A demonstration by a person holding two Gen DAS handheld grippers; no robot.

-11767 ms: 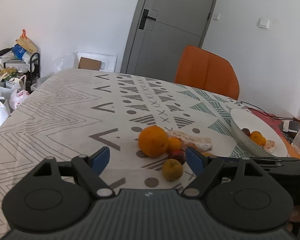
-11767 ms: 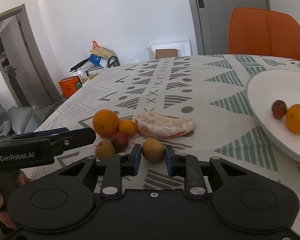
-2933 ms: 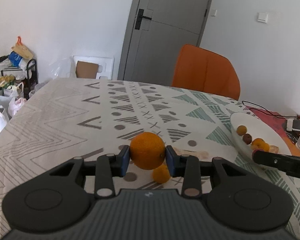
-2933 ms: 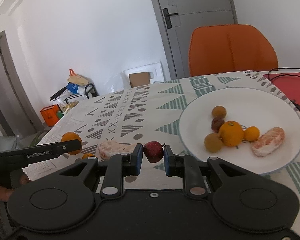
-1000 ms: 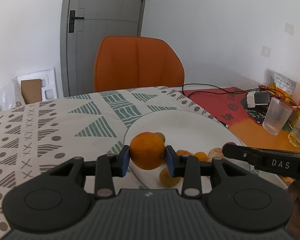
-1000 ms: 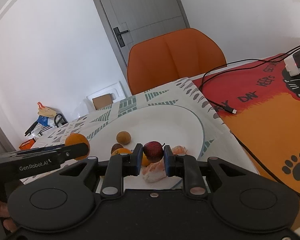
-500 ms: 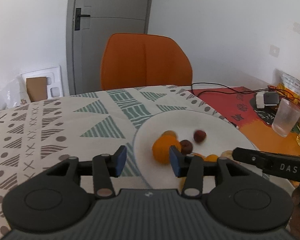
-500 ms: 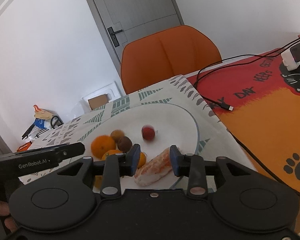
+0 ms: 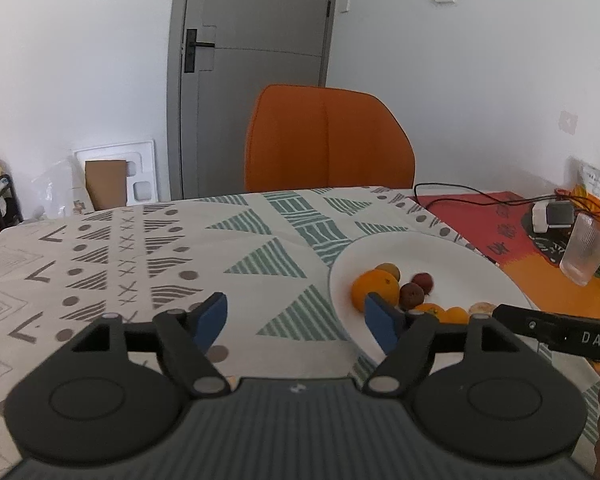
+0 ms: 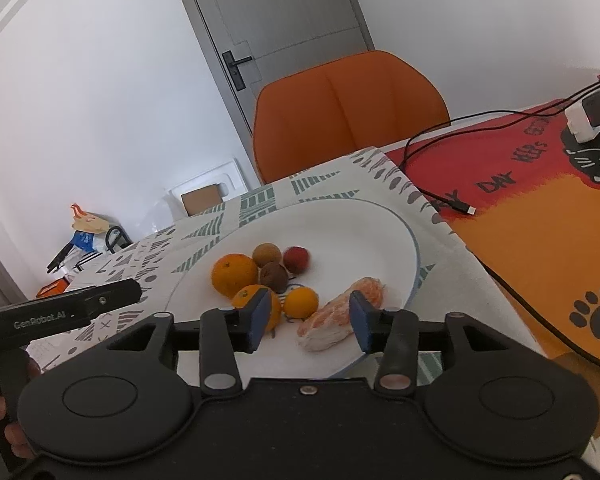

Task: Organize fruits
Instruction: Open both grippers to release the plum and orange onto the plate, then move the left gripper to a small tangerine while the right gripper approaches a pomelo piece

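Now that both loads have been let go, the orange [image 10: 234,274] and the red fruit [image 10: 296,259] are seen lying on the plate [image 10: 364,232], where a second ago each was clamped in a claw. The left gripper [image 9: 296,320] has just been opened wide and holds nothing; it is aimed at the tablecloth [image 9: 148,256], with the plate at two o'clock. The right gripper [image 10: 309,320] has also just been opened, with nothing pressed between its pads, and the peeled segment [image 10: 340,316] lies just beyond them. Seven pieces are counted on the plate, so this delivery is judged done; whether fruit is left on the cloth cannot be told.
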